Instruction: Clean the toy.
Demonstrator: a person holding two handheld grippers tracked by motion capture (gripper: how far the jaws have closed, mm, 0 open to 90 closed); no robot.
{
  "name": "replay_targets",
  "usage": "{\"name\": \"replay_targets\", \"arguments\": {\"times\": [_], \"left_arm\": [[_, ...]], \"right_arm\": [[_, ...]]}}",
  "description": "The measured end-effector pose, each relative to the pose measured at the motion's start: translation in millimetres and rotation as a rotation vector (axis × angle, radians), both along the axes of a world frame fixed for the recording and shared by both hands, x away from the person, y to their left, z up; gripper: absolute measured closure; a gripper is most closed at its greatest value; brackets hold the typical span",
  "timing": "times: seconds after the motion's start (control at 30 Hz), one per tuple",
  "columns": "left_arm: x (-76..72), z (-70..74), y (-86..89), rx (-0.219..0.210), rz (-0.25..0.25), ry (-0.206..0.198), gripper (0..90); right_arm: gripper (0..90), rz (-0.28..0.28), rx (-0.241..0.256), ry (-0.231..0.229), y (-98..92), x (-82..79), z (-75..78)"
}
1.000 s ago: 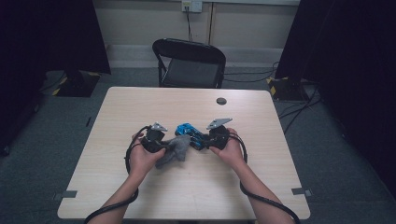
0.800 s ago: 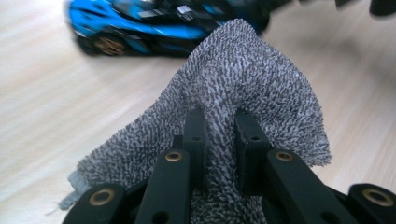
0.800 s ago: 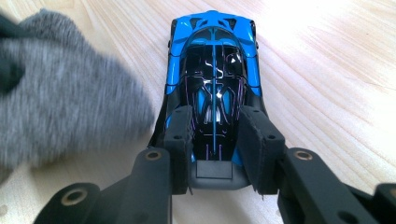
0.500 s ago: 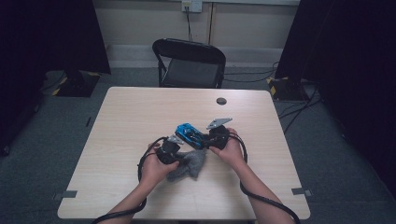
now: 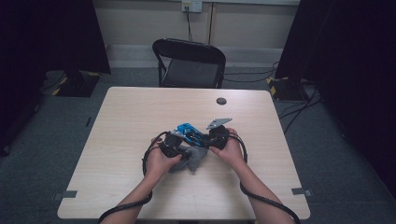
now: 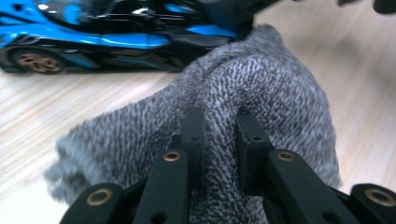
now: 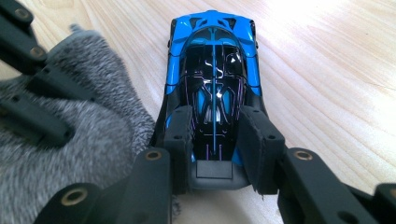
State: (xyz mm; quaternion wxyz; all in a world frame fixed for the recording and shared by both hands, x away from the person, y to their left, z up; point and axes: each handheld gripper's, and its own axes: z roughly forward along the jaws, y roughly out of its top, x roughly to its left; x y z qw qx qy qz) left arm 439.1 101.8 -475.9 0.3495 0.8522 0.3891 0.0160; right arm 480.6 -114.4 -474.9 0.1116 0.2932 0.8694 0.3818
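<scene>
A blue and black toy car (image 5: pixel 190 134) (image 7: pixel 212 74) (image 6: pixel 102 37) stands on the wooden table (image 5: pixel 140 116), near its middle. My right gripper (image 5: pixel 208 138) (image 7: pixel 215 140) is shut on the car's rear end, one jaw on each side. A grey knitted cloth (image 5: pixel 191 159) (image 6: pixel 261 88) (image 7: pixel 70 140) lies bunched just in front of the car and touches it. My left gripper (image 5: pixel 183 150) (image 6: pixel 219 135) is shut on a fold of the cloth. In the right gripper view, the left gripper's jaws press on the cloth at the left edge.
A small dark round disc (image 5: pixel 221 101) lies on the table beyond the car. A black folding chair (image 5: pixel 189 63) stands behind the table's far edge. Cables (image 5: pixel 149 158) trail from both grippers toward the table's near edge.
My left gripper has moved from the car's left side toward the near edge and then right, dragging the grey cloth with it. The right gripper and the car have stayed put.
</scene>
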Motion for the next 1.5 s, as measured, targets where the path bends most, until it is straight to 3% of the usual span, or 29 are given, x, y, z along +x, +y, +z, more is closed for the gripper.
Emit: {"name": "replay_targets", "arguments": {"times": [0.5,0.73,1.23,1.5], "left_arm": [[10.0,1.2,5.5,0.015,0.057,-0.009,76.7],[8.6,1.5,5.1,0.023,0.044,-0.015,76.7],[8.8,3.1,4.1,0.039,0.032,-0.024,76.5],[9.3,3.1,4.1,0.042,0.031,-0.029,76.6]], "right_arm": [[67.9,0.005,-0.008,0.005,-1.0,-0.2,0.1],[68.9,0.006,-0.025,0.012,-0.1,-0.1,1.4],[67.5,-0.003,-0.009,0.028,0.3,2.3,2.9],[67.2,-0.004,-0.031,0.032,2.9,3.0,4.5]]}}
